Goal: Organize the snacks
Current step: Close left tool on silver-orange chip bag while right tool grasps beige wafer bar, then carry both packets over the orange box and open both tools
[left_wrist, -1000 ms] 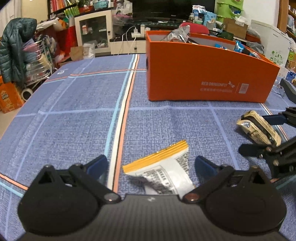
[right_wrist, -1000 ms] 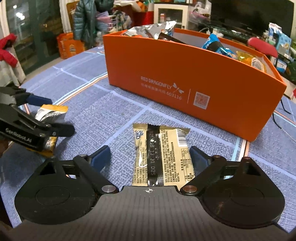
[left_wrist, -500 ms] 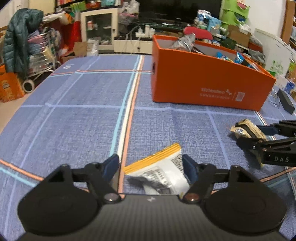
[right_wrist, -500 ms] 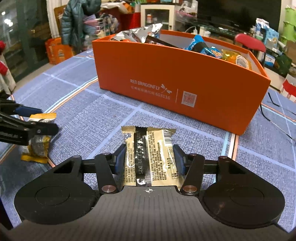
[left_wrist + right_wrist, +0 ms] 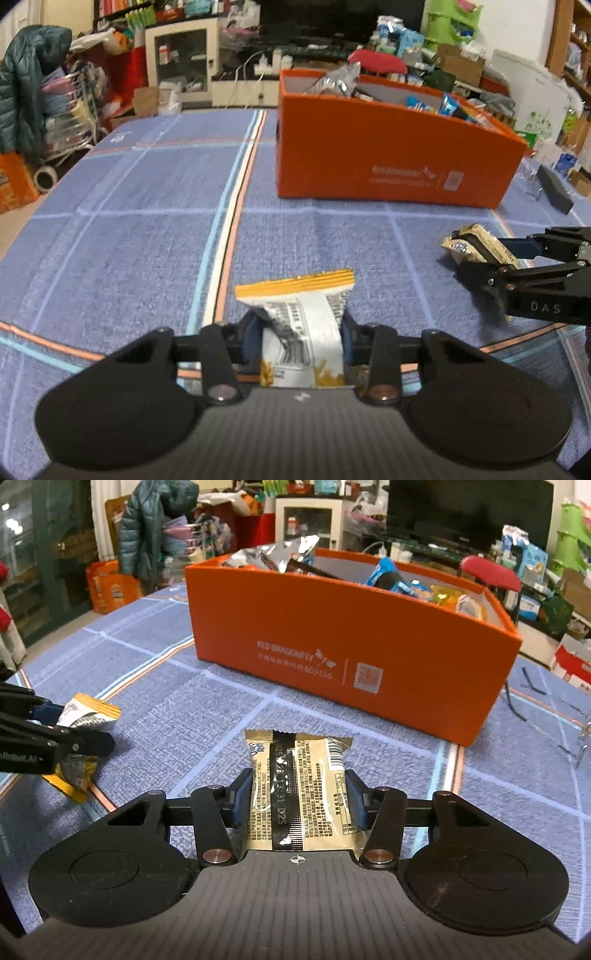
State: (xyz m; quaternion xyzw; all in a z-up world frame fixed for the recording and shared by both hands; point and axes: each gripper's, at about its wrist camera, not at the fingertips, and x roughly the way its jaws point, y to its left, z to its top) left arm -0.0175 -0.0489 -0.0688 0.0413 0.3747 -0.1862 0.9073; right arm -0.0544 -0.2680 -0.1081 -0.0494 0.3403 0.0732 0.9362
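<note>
left wrist view: the white snack packet [image 5: 306, 332] with an orange sealed end points lengthwise away toward the orange box [image 5: 391, 162], its crinkled middle clamped between the left gripper's [image 5: 300, 332] blue pads above the bench [image 5: 129, 229].

right wrist view: a beige snack packet [image 5: 301, 790] with a black centre strip runs lengthwise toward the box, clenched by the right gripper [image 5: 299, 797].

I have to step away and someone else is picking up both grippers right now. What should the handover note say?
Left gripper: shut on the white and yellow snack packet, held over the blue tablecloth.
Right gripper: shut on the beige snack packet.
Orange box: ahead of both grippers on the cloth, already holding several snacks.
Done: both packets gripped.
Left: carry each packet to the box and release it inside.
</note>
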